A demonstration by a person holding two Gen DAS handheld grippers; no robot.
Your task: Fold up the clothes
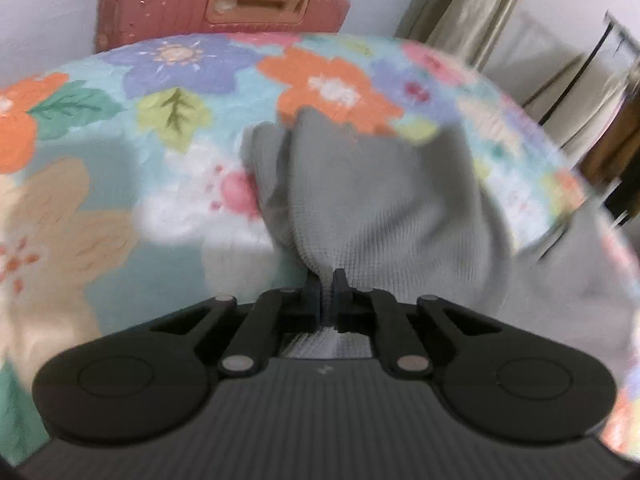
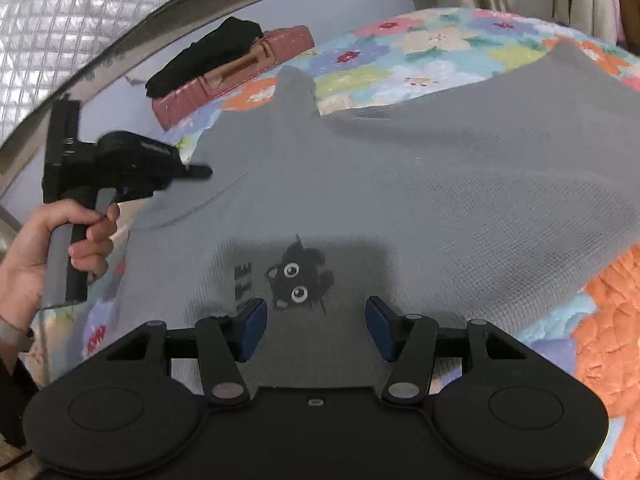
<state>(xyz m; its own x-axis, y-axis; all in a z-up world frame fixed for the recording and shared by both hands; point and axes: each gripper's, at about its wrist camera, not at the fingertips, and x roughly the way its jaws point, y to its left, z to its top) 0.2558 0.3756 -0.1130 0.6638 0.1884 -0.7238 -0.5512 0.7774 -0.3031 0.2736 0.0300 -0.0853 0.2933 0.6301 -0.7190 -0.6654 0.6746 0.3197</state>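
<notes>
- The grey garment lies spread on the floral bed, near the pink suitcase.
- Left hand-held gripper: jaws closed on a garment fold, lifting it.
- Right hand-held gripper: jaws wide apart, holding nothing, above the cat print.
- Long axis: probably running away from the suitcase — uncertain.
- Risk: the thin pinch may slip — the fold would then land crooked.

suitcase at bed's far edge, shirt covering mid
</notes>
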